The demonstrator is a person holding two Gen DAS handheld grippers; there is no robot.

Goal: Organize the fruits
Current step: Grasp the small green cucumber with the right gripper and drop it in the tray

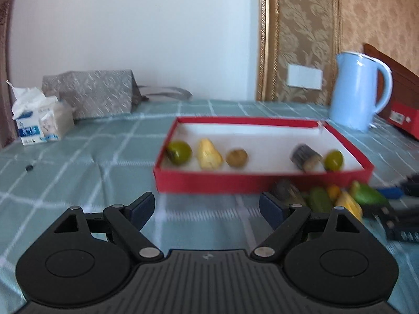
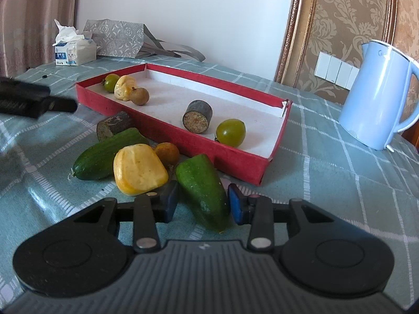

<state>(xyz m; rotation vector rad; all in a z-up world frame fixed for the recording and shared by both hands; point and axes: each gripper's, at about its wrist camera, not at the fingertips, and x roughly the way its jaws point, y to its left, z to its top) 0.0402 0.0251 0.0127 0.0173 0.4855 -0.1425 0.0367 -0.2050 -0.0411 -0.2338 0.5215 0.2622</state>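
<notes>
A shallow red box (image 2: 235,161) with a white floor sits in the middle of a table covered by a green checked cloth (image 2: 327,183). Five pieces already lie inside it. At one end are a green tomato (image 2: 111,82), a yellow piece of fruit (image 2: 124,87) and a small brown round fruit (image 2: 139,96), close together. Toward the other end are a dark cylinder-shaped piece (image 2: 197,116) and a second green tomato (image 2: 230,132), near each other.

Five more pieces are on the cloth just outside the box's near long wall: a cucumber piece (image 2: 104,157), a large yellow piece (image 2: 138,168), a small brown fruit (image 2: 166,152) behind it, another dark cylinder (image 2: 112,128) against the wall, and a second green cucumber piece (image 2: 204,191) closest to the camera. So the sorting looks about half done.

The right gripper (image 2: 203,204) has its blue pads on either side of that nearest cucumber piece, jaws narrowed around it; the pads appear to touch its sides, so it is likely being gripped, still resting on the cloth.

The left gripper (image 1: 209,206) hangs over bare cloth in front of the box, jaws wide apart with nothing between them.

Toward the table's far edge stand a pale blue kettle (image 2: 379,99), a tissue pack (image 2: 74,52) and a grey patterned bag (image 2: 117,40).
</notes>
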